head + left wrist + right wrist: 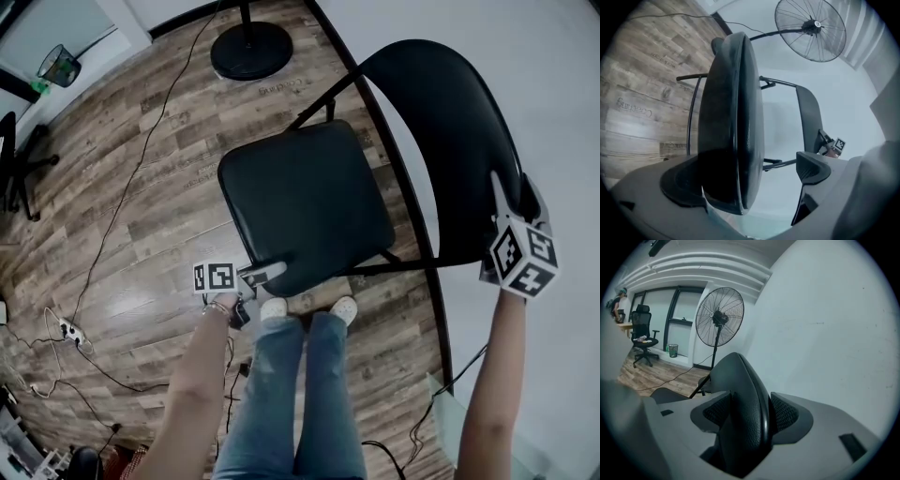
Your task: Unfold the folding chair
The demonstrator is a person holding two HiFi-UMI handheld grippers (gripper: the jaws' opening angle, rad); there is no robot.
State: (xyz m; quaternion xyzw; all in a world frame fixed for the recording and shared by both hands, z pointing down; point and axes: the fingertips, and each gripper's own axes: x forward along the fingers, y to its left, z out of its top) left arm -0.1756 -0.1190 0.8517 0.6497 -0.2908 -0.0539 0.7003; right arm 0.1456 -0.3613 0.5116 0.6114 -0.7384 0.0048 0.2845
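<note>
- Head view looks steeply down on the black folding chair. It stands on the wooden floor beside a white wall. Its seat faces up and its backrest is on the wall side.
- From there the left tool is at the seat's near edge and the right tool is at the backrest's top rim, the two well apart. How the jaws stand cannot be read from above.
- Left gripper view shows the left tool standing wide. The seat runs edge-on between the pads, close against one and clear of the other, so nothing is clamped.
- Right gripper view shows the right tool drawn narrow, with both ribbed pads pressed on the padded rim of the backrest.
- Only the head view takes in the person's jeans and white shoes, which are just at the seat's front. It also shows the cables trailing over the boards and the round base of the pedestal fan.
- Left gripper view adds the chair's thin metal frame, the fan's wire head, and the right tool's marker cube small beside the backrest.
- Right gripper view adds the whole fan upright. Beyond it are an office chair and a waste bin by dark-framed windows.
</note>
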